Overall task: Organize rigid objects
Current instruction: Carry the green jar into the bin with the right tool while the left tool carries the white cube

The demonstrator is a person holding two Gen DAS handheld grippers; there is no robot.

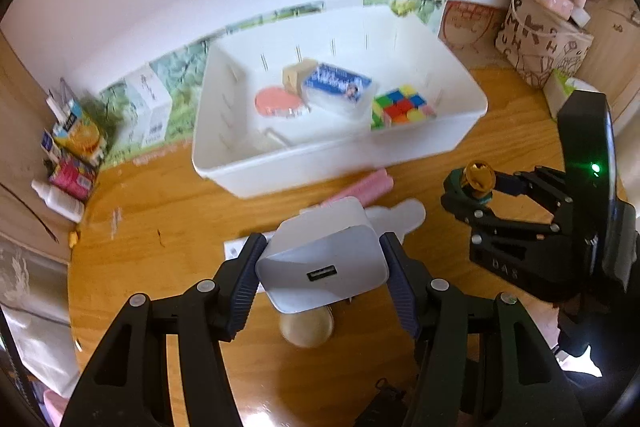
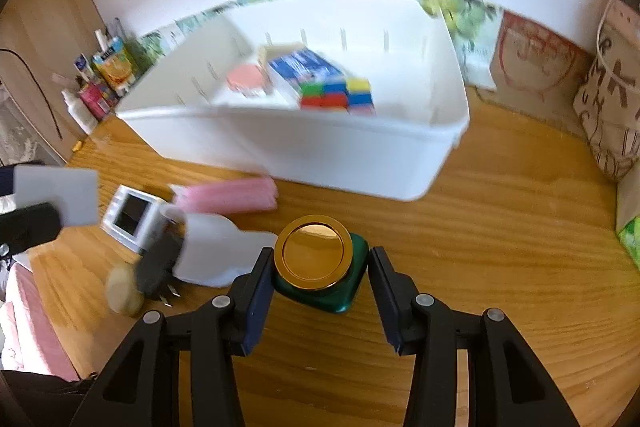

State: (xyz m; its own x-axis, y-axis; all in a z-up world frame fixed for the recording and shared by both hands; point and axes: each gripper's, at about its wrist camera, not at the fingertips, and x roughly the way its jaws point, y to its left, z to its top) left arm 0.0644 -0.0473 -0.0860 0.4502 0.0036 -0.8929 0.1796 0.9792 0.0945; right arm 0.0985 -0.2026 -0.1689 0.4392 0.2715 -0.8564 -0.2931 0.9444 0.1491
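Note:
My left gripper [image 1: 322, 267] is shut on a white USB charger [image 1: 320, 263] and holds it above the wooden table, in front of the white bin [image 1: 328, 159]. My right gripper [image 2: 318, 275] is shut on a green bottle with a gold cap [image 2: 316, 255]; it also shows in the left wrist view [image 1: 478, 179]. The bin holds a colour cube [image 1: 402, 105], a blue-and-white box [image 1: 338, 87], a pink round case [image 1: 278, 101] and a small tan box [image 1: 298, 73]. A pink bar [image 2: 230, 195], a small screen device [image 2: 134, 215] and a tan round lid [image 2: 124, 293] lie on the table.
Juice cartons and bottles [image 1: 74, 143] stand at the far left by the wall. A patterned paper bag [image 1: 544, 43] with a doll on it stands at the far right. A green tissue box [image 2: 630, 235] sits at the right edge.

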